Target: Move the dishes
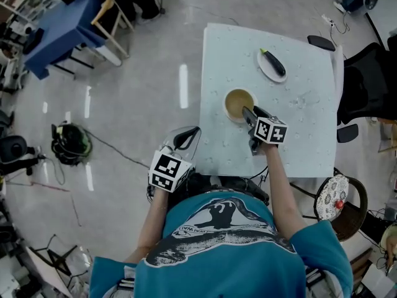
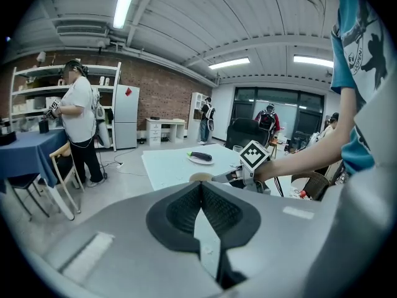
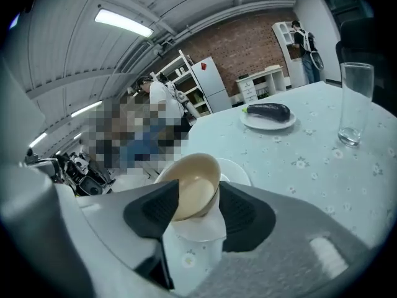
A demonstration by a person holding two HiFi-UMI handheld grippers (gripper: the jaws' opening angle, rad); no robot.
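A tan bowl [image 1: 238, 103] sits near the middle of the pale table [image 1: 298, 141]. In the right gripper view the bowl [image 3: 193, 184] is tilted over a small white plate [image 3: 239, 170]. My right gripper [image 1: 247, 113] [image 3: 200, 192] is shut on the bowl's near wall. A dark eggplant [image 1: 273, 61] [image 3: 268, 111] lies on a white plate [image 1: 265, 68] farther back on the table. My left gripper [image 1: 193, 131] [image 2: 201, 189] hangs off the table's left edge, shut with nothing in it. From there the bowl [image 2: 200, 177] and eggplant [image 2: 201, 156] show ahead.
A tall clear glass [image 3: 355, 103] stands right of the eggplant plate. Black chairs [image 1: 366, 79] crowd the table's right side. A wicker stool [image 1: 340, 198] sits at the near right. A blue table [image 1: 62, 30] and a person [image 2: 79, 123] stand off to the left.
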